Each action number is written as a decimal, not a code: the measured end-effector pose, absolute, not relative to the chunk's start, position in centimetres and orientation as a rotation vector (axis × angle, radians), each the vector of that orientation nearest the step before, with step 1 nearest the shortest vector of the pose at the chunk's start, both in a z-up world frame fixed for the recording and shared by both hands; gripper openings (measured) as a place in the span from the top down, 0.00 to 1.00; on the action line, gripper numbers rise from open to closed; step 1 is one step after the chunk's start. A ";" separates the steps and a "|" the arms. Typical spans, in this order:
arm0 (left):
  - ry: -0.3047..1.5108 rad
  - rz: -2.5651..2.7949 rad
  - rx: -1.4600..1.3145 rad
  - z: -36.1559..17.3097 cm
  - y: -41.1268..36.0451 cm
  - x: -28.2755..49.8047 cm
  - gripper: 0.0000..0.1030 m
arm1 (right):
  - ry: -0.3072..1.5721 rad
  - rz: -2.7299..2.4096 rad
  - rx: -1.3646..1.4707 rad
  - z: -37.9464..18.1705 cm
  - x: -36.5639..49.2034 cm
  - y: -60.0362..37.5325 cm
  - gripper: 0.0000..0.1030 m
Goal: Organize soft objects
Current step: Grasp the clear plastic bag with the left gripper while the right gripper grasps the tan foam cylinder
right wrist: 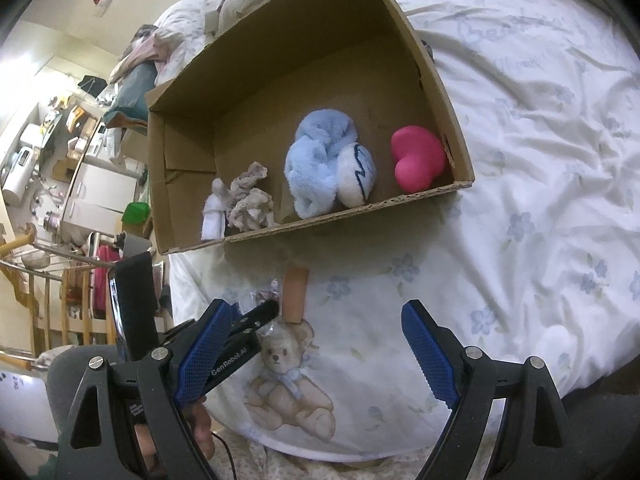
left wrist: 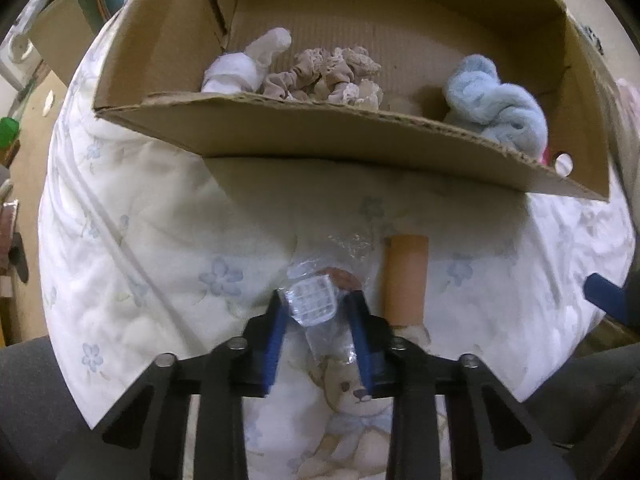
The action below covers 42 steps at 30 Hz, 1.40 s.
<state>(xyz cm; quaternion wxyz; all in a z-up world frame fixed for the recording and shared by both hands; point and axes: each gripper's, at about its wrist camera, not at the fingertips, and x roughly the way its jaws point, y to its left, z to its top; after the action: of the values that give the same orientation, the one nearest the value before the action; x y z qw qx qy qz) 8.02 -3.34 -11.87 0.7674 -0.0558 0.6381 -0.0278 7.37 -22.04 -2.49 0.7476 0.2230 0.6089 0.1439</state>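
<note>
Lengthwise, tube (left wrist: 405, 280) toward box (left wrist: 320, 136).

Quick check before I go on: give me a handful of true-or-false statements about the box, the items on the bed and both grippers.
1. The left gripper is around a clear plastic packet. True.
2. The right gripper holds the pink sponge. False: its jaws are wide apart and empty; the pink sponge lies in the cardboard box.
3. The blue fluffy cloth is inside the box. True.
4. The orange tube is in the box. False: it lies on the bedsheet, in front of the box.
5. The box is empty. False: several soft items are inside.
</note>
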 end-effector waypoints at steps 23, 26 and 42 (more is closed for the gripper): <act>1.297 0.052 -0.222 -6.0 3.0 6.0 0.79 | 1.524 0.375 0.348 -8.2 10.2 -13.4 0.60; 1.294 0.059 -0.204 -5.8 2.9 5.9 0.79 | 1.543 0.337 0.297 -8.8 10.4 -12.6 0.60; 1.287 0.089 -0.191 -6.6 3.2 5.9 0.79 | 1.453 0.371 0.195 -7.7 9.1 -11.3 0.93</act>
<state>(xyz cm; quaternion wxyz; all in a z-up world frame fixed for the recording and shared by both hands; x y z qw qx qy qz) 5.88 3.23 -6.60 0.7948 -0.0888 0.5989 0.0416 9.11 -11.32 -7.74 0.7274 0.0884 0.6593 0.1683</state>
